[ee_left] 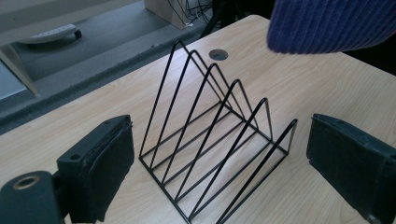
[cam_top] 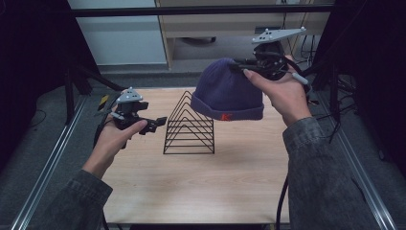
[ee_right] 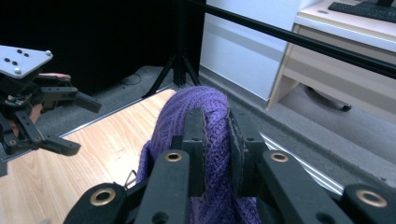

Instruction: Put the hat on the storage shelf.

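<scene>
On the wooden counter [cam_top: 201, 187], a wire rack [cam_top: 189, 125] stands mid-surface, front edge bare; right gripper [cam_top: 238, 64] clamps a purple beanie [cam_top: 227, 91] aloft, left gripper [cam_top: 155, 125] gapes empty.

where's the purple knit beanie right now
In the high view the purple knit beanie hangs in the air right of centre, pinched at its crown by the right gripper, just above and right of the black wire file rack.

From my seat I see a light wooden surface [cam_top: 201, 182] edged by metal rails [cam_top: 45, 167], grey carpet floor [cam_top: 28, 129] around it, a pale wooden cabinet [cam_top: 215, 28] behind, a white panel [cam_top: 119, 38], and dim lighting.
</scene>
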